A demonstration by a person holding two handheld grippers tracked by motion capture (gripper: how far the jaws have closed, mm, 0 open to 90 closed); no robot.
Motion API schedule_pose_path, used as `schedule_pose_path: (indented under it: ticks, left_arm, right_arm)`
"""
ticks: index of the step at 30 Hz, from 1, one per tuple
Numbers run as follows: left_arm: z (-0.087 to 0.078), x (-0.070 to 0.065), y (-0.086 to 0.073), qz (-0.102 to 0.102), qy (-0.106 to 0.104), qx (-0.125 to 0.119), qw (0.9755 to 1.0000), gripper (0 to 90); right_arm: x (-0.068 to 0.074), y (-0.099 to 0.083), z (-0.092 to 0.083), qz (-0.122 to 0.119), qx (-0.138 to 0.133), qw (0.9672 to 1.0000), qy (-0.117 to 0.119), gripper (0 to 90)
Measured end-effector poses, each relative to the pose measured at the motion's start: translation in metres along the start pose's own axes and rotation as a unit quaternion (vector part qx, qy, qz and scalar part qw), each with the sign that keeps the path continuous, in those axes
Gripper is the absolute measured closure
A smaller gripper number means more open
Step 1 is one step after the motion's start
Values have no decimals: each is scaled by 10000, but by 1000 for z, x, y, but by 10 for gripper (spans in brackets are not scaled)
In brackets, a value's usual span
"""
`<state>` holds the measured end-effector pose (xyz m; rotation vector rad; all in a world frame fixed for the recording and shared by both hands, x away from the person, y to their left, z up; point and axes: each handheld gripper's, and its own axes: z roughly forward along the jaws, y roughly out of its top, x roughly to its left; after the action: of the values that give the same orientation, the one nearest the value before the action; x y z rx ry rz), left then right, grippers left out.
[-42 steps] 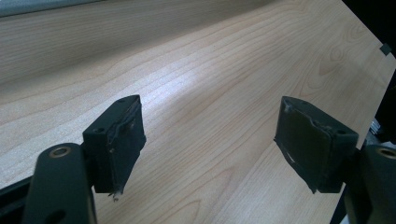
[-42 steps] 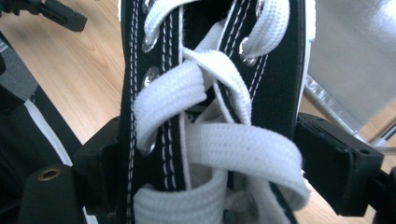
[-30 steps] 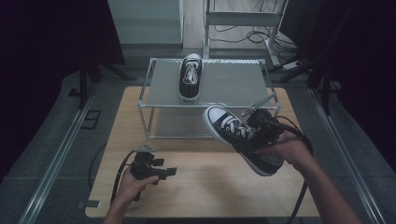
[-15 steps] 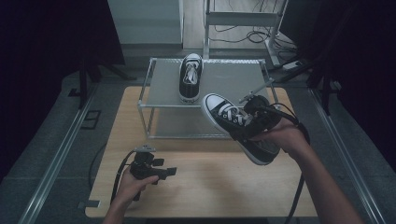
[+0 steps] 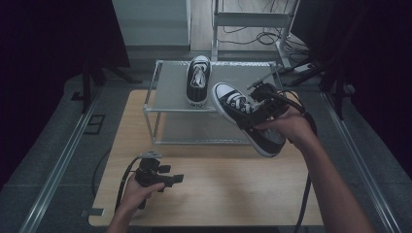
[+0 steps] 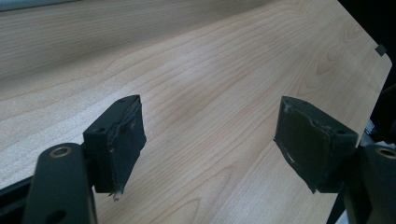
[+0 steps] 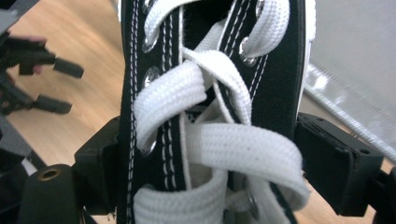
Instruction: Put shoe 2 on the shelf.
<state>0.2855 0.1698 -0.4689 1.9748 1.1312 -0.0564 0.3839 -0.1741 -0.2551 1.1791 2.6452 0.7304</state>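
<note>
A black canvas sneaker [image 5: 243, 116] with white laces and white toe cap hangs tilted in the air at the right front of the rack, toe toward the shelf. My right gripper [image 5: 257, 109] is shut on its laced upper [image 7: 210, 140]; both jaws press the shoe's sides. The matching sneaker [image 5: 198, 80] stands on the top shelf of the wire rack [image 5: 165, 92], toe pointing away. My left gripper [image 5: 167, 179] rests low over the wooden table [image 5: 218, 194] near its front left, jaws open with bare wood [image 6: 210, 116] between them.
The rack has a lower shelf [image 5: 204, 128] under the top one. Metal rails [image 5: 58, 165] run along both sides of the table. A cable [image 5: 303, 204] trails from the right gripper. Behind the rack stands a metal frame [image 5: 252, 19] with wires on the floor.
My right gripper has carried the sneaker up and away from me, toward the rack's top shelf. The left gripper has stayed where it was.
</note>
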Motion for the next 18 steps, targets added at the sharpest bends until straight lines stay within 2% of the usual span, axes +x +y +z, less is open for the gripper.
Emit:
schedule_pose_path:
  ticks: [6,10,18]
  left_arm:
    - [-1,0,0,-6,17,-33,10000,240]
    - [-4,1,-1,10,38,-52,10000,240]
    - [-10,5,-1,-18,59,-127,9999,241]
  right_arm:
    - [-9,24,5,393,13,9990,-225,165]
    - [-13,35,8,618,-21,9977,-266,164]
    - [-23,54,19,1059,17,9935,-426,164]
